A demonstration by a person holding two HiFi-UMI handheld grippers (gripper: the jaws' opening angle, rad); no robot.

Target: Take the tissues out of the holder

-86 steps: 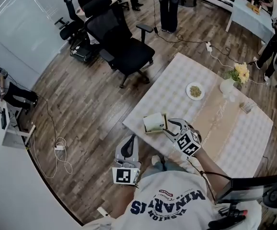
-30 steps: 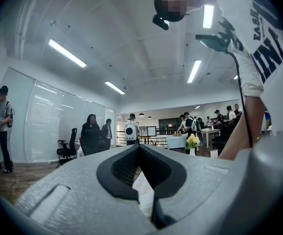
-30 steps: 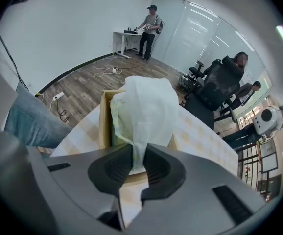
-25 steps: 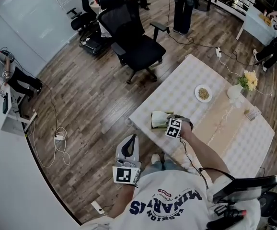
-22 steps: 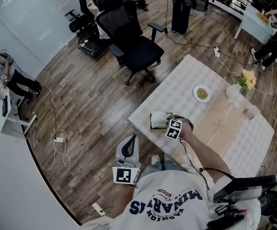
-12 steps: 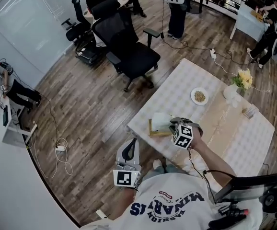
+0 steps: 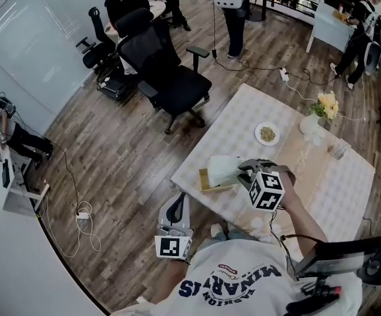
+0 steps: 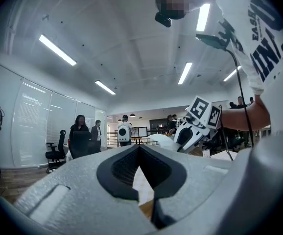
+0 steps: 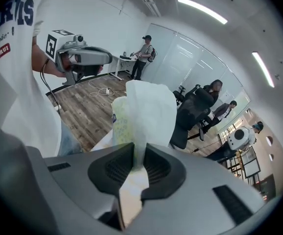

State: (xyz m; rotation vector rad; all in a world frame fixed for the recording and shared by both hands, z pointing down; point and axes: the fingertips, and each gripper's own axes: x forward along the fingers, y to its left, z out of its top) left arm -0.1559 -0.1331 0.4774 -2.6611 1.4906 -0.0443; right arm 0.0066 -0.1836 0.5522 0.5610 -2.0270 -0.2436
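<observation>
A pale green and white tissue pack [image 7: 222, 169] hangs just above the wooden holder [image 7: 205, 182] near the table's front left corner. My right gripper [image 7: 244, 170] is shut on it from the right. In the right gripper view, the jaws [image 9: 139, 148] pinch a white tissue [image 9: 150, 110], with the green-patterned pack [image 9: 120, 123] behind it. My left gripper [image 7: 176, 201] hangs low beside my left leg, off the table, its jaws closed on nothing. The left gripper view shows its tips [image 8: 139, 148] meeting, with the right gripper [image 8: 193, 131] ahead.
On the checked table [image 7: 236, 120] are a small plate of food [image 7: 267, 134], a beige runner [image 7: 304, 166] and a vase of yellow flowers [image 7: 322, 106]. A black office chair [image 7: 167, 71] stands beyond the table's left corner. People stand at the far side of the room.
My right gripper has pulled up and back toward me, and the tissue pack has risen out of the wooden holder with it. The left gripper has stayed where it was.
</observation>
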